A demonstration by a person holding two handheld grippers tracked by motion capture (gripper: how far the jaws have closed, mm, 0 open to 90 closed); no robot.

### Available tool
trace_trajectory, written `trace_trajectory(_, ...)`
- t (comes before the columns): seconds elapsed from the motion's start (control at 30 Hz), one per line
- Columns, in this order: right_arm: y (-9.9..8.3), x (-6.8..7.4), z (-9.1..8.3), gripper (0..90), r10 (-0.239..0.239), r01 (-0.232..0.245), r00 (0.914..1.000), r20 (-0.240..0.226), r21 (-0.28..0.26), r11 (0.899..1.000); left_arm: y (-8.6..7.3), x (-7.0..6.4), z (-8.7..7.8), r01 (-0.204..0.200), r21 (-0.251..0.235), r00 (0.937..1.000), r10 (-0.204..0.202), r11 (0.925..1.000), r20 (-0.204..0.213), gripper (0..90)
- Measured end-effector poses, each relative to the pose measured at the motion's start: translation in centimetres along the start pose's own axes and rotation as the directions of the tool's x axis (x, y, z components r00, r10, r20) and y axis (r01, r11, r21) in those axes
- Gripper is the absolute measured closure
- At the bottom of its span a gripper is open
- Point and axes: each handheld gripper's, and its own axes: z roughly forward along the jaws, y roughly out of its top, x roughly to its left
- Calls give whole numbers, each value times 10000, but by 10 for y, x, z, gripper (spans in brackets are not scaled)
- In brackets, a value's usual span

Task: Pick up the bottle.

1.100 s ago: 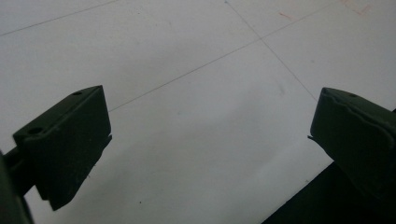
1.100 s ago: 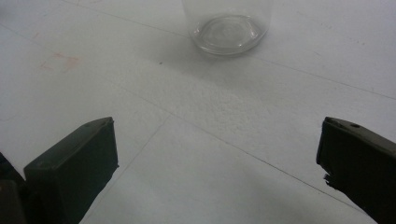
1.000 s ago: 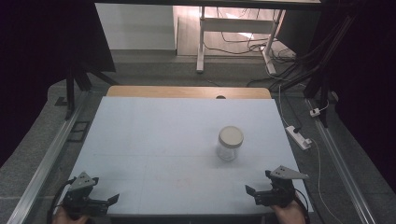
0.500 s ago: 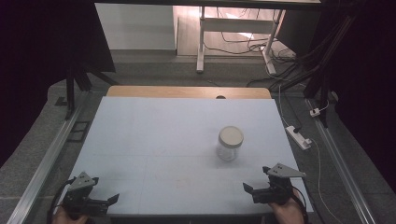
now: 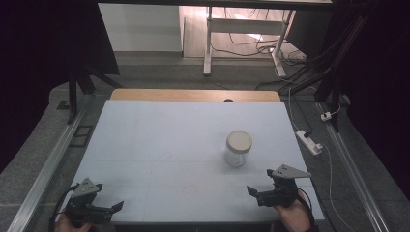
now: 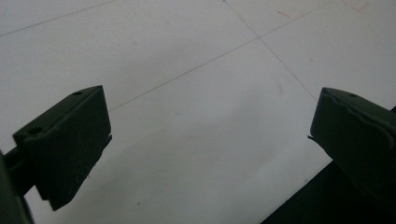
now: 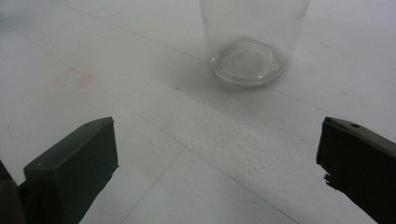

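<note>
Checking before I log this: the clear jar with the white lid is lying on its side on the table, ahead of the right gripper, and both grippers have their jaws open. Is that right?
Not quite. The jar stands upright, lid on top, as the high view shows; the right gripper view shows its base flat on the table. The rest holds: it is ahead of the right gripper, and the left gripper also has its jaws open.

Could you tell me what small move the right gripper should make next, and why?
Probably ease the right gripper forward toward the glass jar. Its jaws are wide open and empty, and the right gripper view shows the jar standing upright just ahead with bare table between them. The left gripper sits much farther off.
</note>
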Motion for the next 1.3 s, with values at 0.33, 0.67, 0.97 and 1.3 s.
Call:
trace_trajectory(0.33,8,-4,10,0,237,-243,9989,-408,-138,9996,0,0,0,-14,-3,10000,14,10000,14,0)
trace_trajectory(0.67,18,-5,24,0,120,-111,9983,-579,146,9998,0,0,0,-13,15,10000,13,10000,25,0)
trace_trajectory(0.97,24,-9,41,0,-88,95,9998,-187,396,9992,0,0,0,-13,26,10000,13,10000,52,0)
trace_trajectory(1.3,36,-17,58,0,73,-71,9999,-70,332,9994,0,1,0,6,14,10000,-6,10000,79,0)
